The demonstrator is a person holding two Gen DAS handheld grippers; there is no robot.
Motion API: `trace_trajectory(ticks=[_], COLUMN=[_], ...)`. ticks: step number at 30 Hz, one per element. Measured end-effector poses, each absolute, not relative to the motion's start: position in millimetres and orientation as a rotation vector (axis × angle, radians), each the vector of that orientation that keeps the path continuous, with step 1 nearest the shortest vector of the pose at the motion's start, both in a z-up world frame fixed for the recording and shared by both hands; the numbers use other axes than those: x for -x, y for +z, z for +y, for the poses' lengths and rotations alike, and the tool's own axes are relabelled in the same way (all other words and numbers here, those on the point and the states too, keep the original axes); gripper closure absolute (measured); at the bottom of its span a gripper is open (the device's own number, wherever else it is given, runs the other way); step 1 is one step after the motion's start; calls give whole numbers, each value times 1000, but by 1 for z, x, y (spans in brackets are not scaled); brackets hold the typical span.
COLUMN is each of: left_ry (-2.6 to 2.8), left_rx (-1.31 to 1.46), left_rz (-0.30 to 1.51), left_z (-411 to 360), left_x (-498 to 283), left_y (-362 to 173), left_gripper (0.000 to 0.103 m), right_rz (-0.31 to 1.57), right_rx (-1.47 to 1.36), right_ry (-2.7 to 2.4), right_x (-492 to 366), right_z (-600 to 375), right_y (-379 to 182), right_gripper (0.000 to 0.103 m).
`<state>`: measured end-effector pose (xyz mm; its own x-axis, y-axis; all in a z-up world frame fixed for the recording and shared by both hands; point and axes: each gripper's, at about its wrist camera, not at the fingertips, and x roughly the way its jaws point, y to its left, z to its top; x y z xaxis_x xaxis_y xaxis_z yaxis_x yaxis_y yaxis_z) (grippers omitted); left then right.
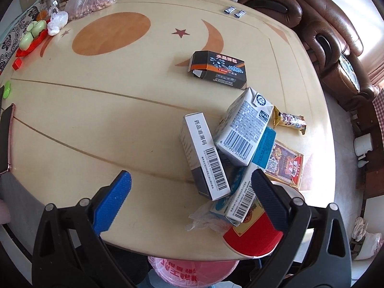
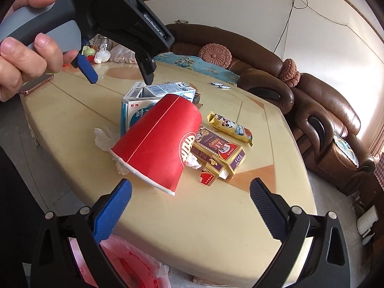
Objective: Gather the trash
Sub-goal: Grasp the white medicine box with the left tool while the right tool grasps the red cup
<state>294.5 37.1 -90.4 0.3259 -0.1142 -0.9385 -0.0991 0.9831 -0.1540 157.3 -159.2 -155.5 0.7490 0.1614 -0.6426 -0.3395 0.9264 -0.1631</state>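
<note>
Red paper cup [image 2: 158,144] lies tipped, mouth hidden.

The worktop [image 1: 96,124] holds a red cup [image 2: 158,144], boxes [image 1: 206,158], a snack wrapper [image 2: 230,127] and a phone [image 2: 36,85].

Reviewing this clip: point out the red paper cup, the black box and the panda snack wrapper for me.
red paper cup [image 2: 156,144]: right wrist view, on its side wall.
black box [image 1: 219,68]: left wrist view, on its printed top face.
panda snack wrapper [image 2: 230,126]: right wrist view, on its printed middle.
</note>
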Motion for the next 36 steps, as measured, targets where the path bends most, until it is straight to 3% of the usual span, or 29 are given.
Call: trace_trajectory(ticks=[10,15,20,24,26,29,36], left_ry=[27,19,8,-1,-2,-5,-20], left_rx=[220,225,255,291,304,319,329], left_rz=[1280,1309,1329,1346,1361,1373,1385], left_z=[44,43,45,49,49,50,50], left_x=[-306,-310,-316,-321,-323,-323,-325], left_y=[-110,-120,-127,-132,-136,-139,-142], left_gripper=[5,5,6,19,24,29,63], right_rz=[646,664,658,655,663,670,680], right_rx=[295,297,296,295,287,273,232], right_ry=[243,224,200,191,189,192,204], right_x=[-165,-173,-178,-181,-183,-185,-191], right_z=[-155,-153,-153,-151,-152,-153,-156], right_y=[-160,-164,-165,-165,-167,-167,-166], right_gripper=[10,30,42,47,58,62,75])
